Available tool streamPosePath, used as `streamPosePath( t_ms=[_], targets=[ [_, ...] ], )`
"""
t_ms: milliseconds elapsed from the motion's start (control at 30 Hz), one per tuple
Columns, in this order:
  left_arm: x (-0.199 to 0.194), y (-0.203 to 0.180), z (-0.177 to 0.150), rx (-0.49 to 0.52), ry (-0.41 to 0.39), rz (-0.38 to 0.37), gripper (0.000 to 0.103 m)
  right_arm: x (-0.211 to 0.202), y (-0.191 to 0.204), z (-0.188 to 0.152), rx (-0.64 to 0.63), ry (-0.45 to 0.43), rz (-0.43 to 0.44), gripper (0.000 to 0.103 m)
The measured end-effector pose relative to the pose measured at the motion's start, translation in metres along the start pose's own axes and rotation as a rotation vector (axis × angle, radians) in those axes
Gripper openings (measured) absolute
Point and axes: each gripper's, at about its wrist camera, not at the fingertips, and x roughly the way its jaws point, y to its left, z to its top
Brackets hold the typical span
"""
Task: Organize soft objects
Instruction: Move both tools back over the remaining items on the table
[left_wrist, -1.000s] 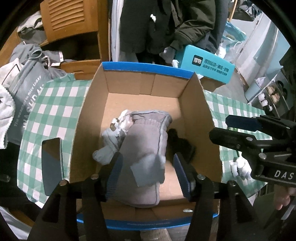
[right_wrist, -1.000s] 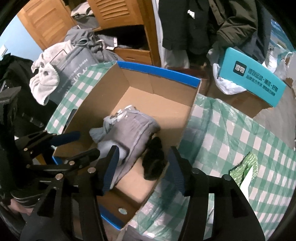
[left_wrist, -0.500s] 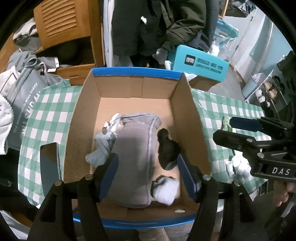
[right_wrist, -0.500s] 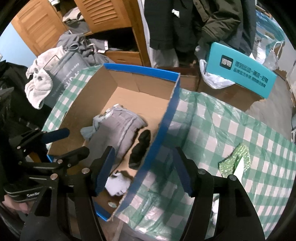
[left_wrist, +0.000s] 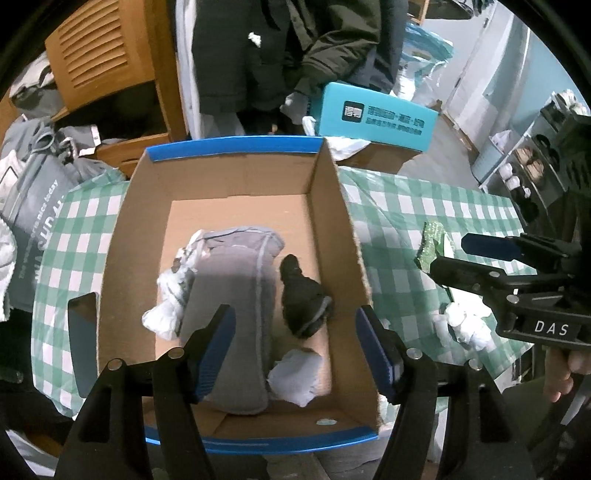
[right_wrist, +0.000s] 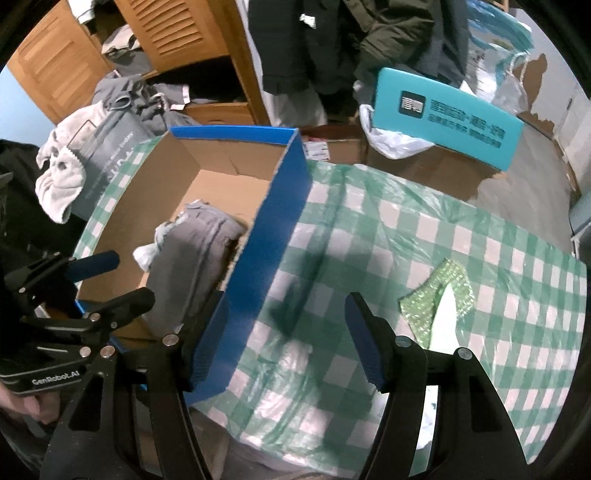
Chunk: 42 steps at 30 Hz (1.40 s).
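Cardboard box (left_wrist: 236, 177) with blue rim sits on the table (left_wrist: 406, 206), which wears a green-and-white checked cloth.

Inside the box: a folded grey garment (left_wrist: 232, 291) lies lengthwise along the floor of the box. A crumpled pale grey sock (left_wrist: 170, 299) rests against its left edge. A rolled black sock (left_wrist: 303, 302) lies just beside its right edge. A small pale balled piece (left_wrist: 295, 373) sits near the front wall, touching the garment's right lower corner.

Left tool (left_wrist: 295, 350) hangs over the front half of the box, pointing steeply down. Its blue pads stand well apart, having just been opening; nothing is between them, only box contents below.

Right tool (right_wrist: 286, 339) hovers over the table just right of the box's blue side wall. Jaws apart, also just been opening, nothing gripped. Its left pad overlaps the box wall in view; contact cannot be told.

Still out on the cloth: a sparkly green piece (right_wrist: 439, 299) with a white part, lying right of the right tool, well apart from the box. From the left wrist view, a white bunched item (left_wrist: 465, 328) lies on the cloth under the right tool's frame.

Background: a teal box (right_wrist: 447, 118) with dark print, dark coats (left_wrist: 280, 51) hanging, a louvred wooden cupboard (right_wrist: 173, 33), a grey printed bag (left_wrist: 33, 214) at the left table edge.
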Motion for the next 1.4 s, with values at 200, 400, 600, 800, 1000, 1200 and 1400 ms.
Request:
streamPosePath(
  t_ms=[200,400,600,800,1000,1200,1400],
  targets=[
    [0.002,-0.02,0.001,0.03,0.007,-0.005,0.069,-0.01,-0.02,-0.011,0.021,-0.015,-0.016,0.066],
    [0.005,-0.049,0.002,0.08,0.019,-0.015,0.069,-0.019,-0.043,-0.024,0.051,-0.025,-0.032,0.066],
    [0.012,-0.076,0.0,0.12,0.053,-0.042,0.069,-0.027,-0.067,-0.042,0.091,-0.027,-0.04,0.066],
    [0.022,-0.101,-0.005,0.148,0.084,-0.063,0.069,-0.031,-0.087,-0.056,0.115,-0.024,-0.044,0.066],
    [0.033,-0.119,-0.01,0.154,0.116,-0.074,0.069,-0.031,-0.103,-0.069,0.135,-0.012,-0.046,0.066],
    [0.049,-0.136,-0.018,0.178,0.155,-0.092,0.069,-0.019,-0.117,-0.085,0.153,0.03,-0.056,0.066],
    [0.073,-0.147,-0.029,0.199,0.2,-0.079,0.069,0.002,-0.127,-0.103,0.157,0.094,-0.063,0.066]
  ],
)
